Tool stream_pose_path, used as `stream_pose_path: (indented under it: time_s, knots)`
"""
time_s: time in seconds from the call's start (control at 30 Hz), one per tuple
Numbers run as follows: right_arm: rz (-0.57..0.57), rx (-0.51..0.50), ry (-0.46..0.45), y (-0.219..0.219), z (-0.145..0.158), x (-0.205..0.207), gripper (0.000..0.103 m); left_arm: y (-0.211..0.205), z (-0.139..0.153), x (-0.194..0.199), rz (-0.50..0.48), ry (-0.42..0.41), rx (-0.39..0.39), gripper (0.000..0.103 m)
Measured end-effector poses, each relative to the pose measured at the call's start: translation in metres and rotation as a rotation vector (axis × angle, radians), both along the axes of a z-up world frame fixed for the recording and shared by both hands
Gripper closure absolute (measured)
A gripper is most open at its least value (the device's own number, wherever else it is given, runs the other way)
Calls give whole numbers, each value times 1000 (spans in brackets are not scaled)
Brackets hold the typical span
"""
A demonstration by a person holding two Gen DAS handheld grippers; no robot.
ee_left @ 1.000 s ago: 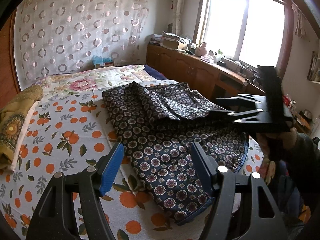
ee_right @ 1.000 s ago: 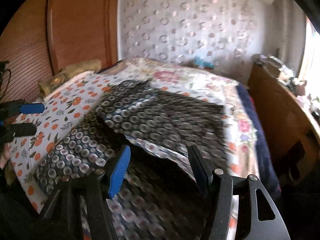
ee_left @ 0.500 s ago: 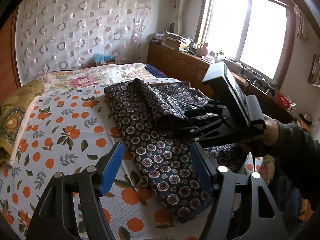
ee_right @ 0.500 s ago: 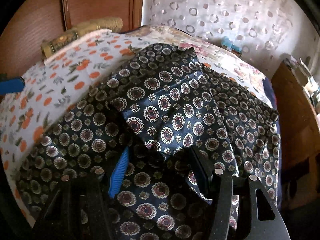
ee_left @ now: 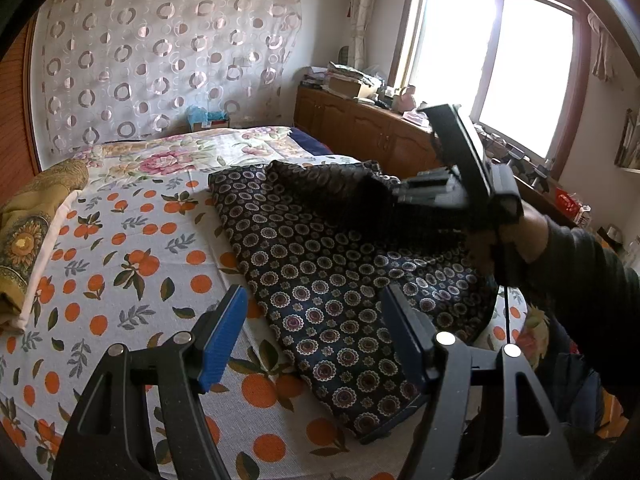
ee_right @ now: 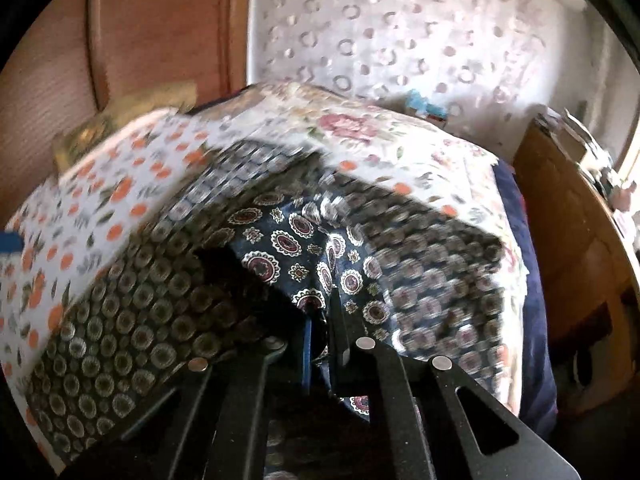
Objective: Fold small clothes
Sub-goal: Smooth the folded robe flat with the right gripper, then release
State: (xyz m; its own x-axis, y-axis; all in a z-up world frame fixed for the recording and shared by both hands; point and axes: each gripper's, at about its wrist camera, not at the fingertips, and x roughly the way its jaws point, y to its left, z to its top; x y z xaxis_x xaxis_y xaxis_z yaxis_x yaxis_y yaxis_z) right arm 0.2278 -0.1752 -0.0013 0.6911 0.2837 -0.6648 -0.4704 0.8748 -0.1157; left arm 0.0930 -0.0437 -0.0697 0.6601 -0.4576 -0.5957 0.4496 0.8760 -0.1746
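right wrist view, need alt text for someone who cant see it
The right claw is shut on a fold of the dark medallion-print garment, which lies on a bed with an orange-print sheet. A circle-patterned curtain hangs behind; much of the picture is blurred.

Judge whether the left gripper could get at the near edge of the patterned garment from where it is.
Probably yes: the left gripper has its jaws open just above the patterned garment, with nothing between them.

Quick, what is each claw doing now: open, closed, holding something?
Left claw: open, holding nothing, above the bed sheet.
Right claw: closed on a fold of the dark patterned garment.
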Motion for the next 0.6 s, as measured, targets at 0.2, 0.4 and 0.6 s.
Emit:
stream_pose_path:
  time_s: [0.2, 0.4, 0.6]
  knots:
    - [-131, 50, 12, -31, 14, 35, 97, -2, -1, -2, -6, 2, 3, 33]
    - [-258, 75, 42, -47, 18, 69, 96, -4, -2, -2, -9, 5, 8, 33]
    - [-243, 50, 15, -42, 18, 66, 63, -3, -2, -2, -12, 7, 6, 33]
